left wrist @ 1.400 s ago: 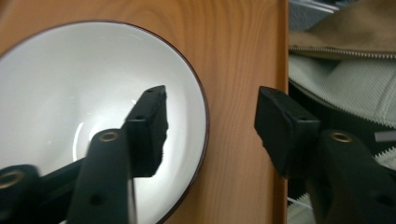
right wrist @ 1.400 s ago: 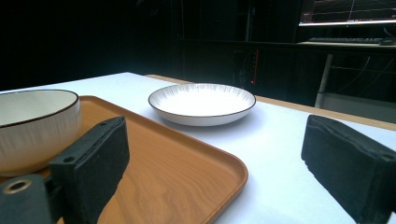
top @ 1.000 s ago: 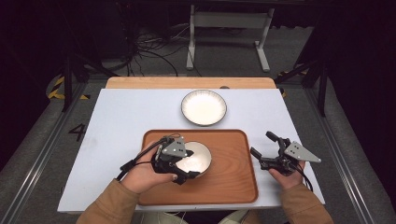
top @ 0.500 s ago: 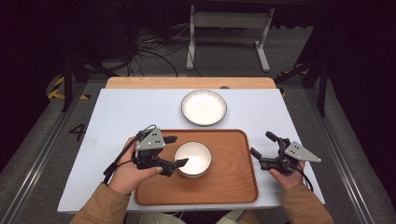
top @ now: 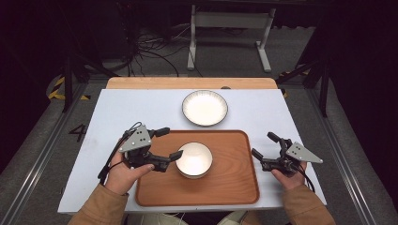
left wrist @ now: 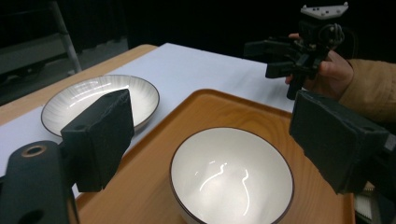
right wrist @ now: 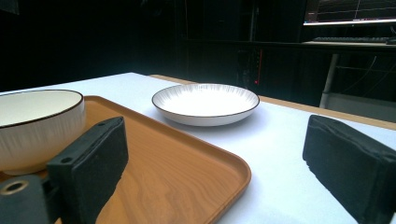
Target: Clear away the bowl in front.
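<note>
We see the bowl [top: 194,160] standing upright on the tray [top: 234,187], left of the tray's middle, with the left gripper [top: 171,145] just beside its left rim; its jaws have just been opening and stand wide apart, nothing between them. The right gripper [top: 264,146] hovers off the tray's right edge, jaws apart and empty. A plate [top: 205,107] sits on the table [top: 117,112] beyond the tray.

A dark numeral "4" [top: 78,132] stands on the floor left of the table.
</note>
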`<action>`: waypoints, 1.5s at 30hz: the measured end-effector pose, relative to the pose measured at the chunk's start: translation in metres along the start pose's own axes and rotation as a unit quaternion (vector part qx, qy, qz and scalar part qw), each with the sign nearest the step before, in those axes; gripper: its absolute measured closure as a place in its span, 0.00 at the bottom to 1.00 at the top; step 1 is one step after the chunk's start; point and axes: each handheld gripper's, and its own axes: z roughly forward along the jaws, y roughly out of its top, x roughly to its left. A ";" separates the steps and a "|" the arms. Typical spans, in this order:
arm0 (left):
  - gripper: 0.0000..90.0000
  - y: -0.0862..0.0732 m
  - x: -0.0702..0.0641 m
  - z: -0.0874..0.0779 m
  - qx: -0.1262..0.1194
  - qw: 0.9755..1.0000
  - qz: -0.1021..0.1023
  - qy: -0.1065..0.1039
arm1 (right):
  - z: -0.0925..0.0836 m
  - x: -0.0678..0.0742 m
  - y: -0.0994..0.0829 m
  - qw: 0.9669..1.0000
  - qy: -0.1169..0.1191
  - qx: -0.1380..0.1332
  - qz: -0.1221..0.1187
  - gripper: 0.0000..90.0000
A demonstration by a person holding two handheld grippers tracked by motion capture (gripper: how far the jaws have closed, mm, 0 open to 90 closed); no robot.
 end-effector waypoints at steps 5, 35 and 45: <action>0.17 -0.005 0.003 -0.001 -0.022 1.000 -0.003 0.011 | 0.000 0.001 0.000 1.000 0.001 0.000 -0.007 0.05; 0.13 -0.033 0.030 -0.062 -0.045 0.994 -0.013 0.097 | 0.000 0.002 0.000 1.000 0.004 0.002 -0.012 0.05; 0.11 -0.043 0.039 -0.083 -0.049 0.991 -0.021 0.126 | 0.000 0.002 0.000 1.000 0.005 0.002 -0.013 0.05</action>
